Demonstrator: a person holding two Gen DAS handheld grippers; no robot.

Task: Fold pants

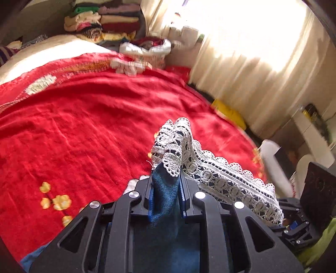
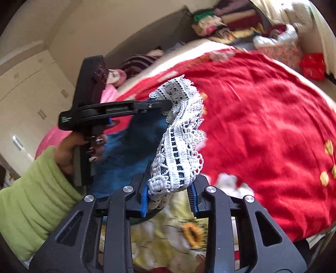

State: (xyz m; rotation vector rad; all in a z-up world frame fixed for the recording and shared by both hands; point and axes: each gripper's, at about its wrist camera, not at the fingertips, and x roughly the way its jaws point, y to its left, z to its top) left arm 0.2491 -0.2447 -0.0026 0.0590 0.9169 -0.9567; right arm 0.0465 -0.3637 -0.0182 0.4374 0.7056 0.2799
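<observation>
The pants are dark blue denim [image 1: 166, 197] with a white lace hem [image 1: 220, 176]. My left gripper [image 1: 166, 189] is shut on the denim just below the lace and holds it above the red bed cover [image 1: 84, 130]. My right gripper [image 2: 169, 194] is shut on the lace hem [image 2: 178, 147], with its jaws fairly wide around bunched lace. The left gripper also shows in the right wrist view [image 2: 168, 104], pinching the far end of the lace. The blue cloth [image 2: 130, 151] hangs between the two grippers. The rest of the pants is hidden below.
The red cover [image 2: 262, 126] has yellow flower prints [image 1: 56, 201]. Stacked folded clothes [image 1: 109, 19] and a basket [image 1: 147, 50] sit at the bed's far end. A bright curtain [image 1: 252, 52] lies right. A flowered sheet [image 2: 168, 235] lies under my right gripper.
</observation>
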